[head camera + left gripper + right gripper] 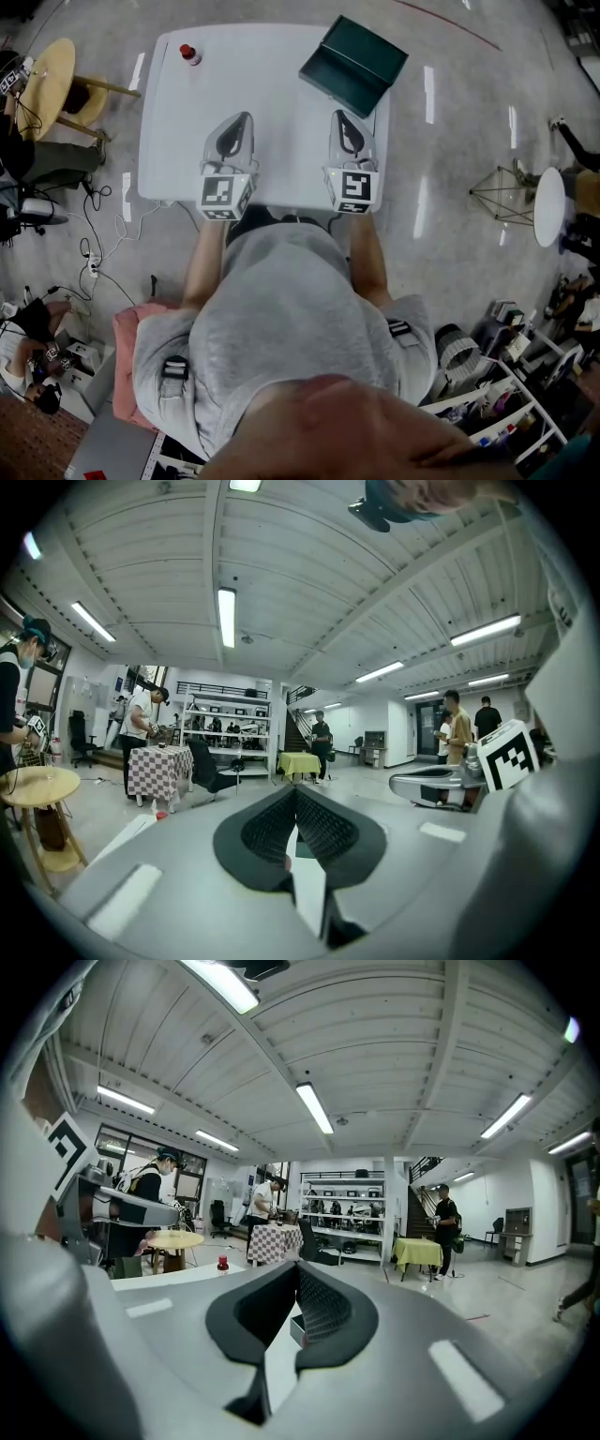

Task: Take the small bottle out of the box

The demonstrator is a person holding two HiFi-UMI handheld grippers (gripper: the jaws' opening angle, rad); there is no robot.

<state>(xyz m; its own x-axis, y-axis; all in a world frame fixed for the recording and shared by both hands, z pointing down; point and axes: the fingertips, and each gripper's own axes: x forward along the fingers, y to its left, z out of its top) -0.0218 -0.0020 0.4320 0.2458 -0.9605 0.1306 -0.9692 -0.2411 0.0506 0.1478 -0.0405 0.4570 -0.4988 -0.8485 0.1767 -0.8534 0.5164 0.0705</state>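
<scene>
A small bottle with a red cap (190,53) stands on the white table (262,103) at its far left corner, outside the box. The dark green box (353,64) lies open at the far right of the table. My left gripper (247,116) and right gripper (338,113) rest side by side near the table's front edge, both shut and empty. In the right gripper view the shut jaws (297,1267) point at the box (298,1327), with the bottle (222,1264) off to the left. The left gripper view shows its jaws (296,791) closed with nothing between them.
A round wooden side table (47,75) stands to the left of the white table. A wire-frame stand (506,195) and a round white table (548,206) are on the right. Cables lie on the floor at left. People stand in the hall beyond.
</scene>
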